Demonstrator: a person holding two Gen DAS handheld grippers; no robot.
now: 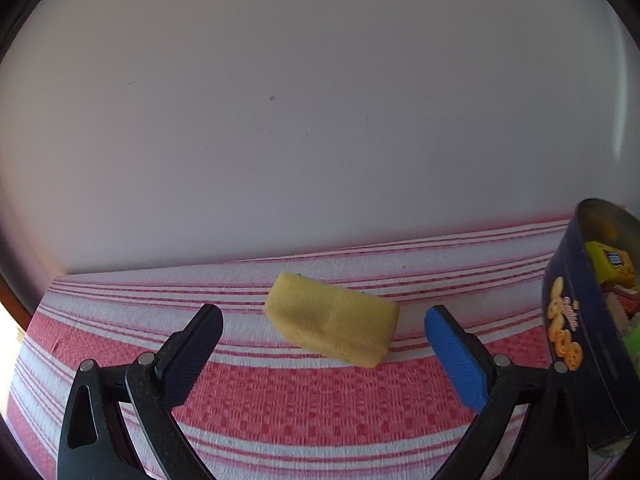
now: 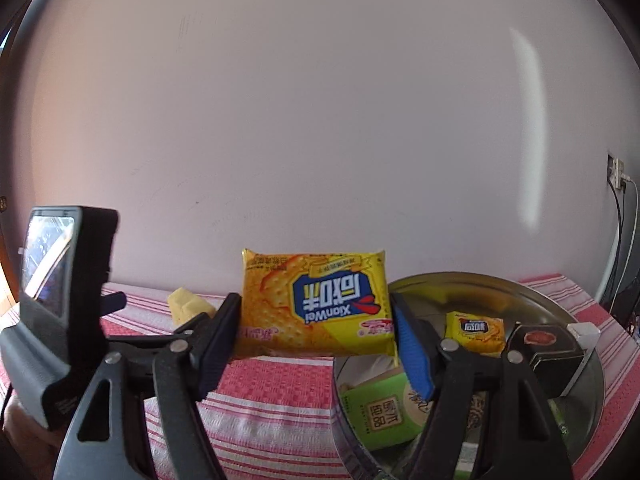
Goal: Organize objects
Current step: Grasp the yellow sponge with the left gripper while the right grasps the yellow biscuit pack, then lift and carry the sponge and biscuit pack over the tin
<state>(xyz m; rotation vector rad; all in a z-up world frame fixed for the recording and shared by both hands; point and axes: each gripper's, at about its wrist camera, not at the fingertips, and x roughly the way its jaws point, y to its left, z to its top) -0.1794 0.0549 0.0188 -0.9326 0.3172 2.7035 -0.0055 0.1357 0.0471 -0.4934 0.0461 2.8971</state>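
Note:
A yellow sponge [image 1: 332, 320] lies on the red-and-white striped cloth [image 1: 280, 408], close to the wall. My left gripper [image 1: 324, 314] is open, its fingers spread on either side of the sponge and a little short of it, touching nothing. In the right wrist view, my right gripper [image 2: 316, 304] is shut on a yellow cracker packet [image 2: 316, 300], holding it upside down in the air by its two side edges. The packet hangs over the left rim of a round metal tin [image 2: 480, 278]. The sponge [image 2: 188, 304] also shows at the far left there.
The dark blue tin [image 1: 576, 320] stands at the right and holds a small yellow packet [image 2: 474, 330], a green packet [image 2: 380, 412] and a dark box [image 2: 548, 348]. The other hand-held device's black body [image 2: 60, 300] fills the left. A plain wall runs behind; a socket with cables [image 2: 616, 172] is far right.

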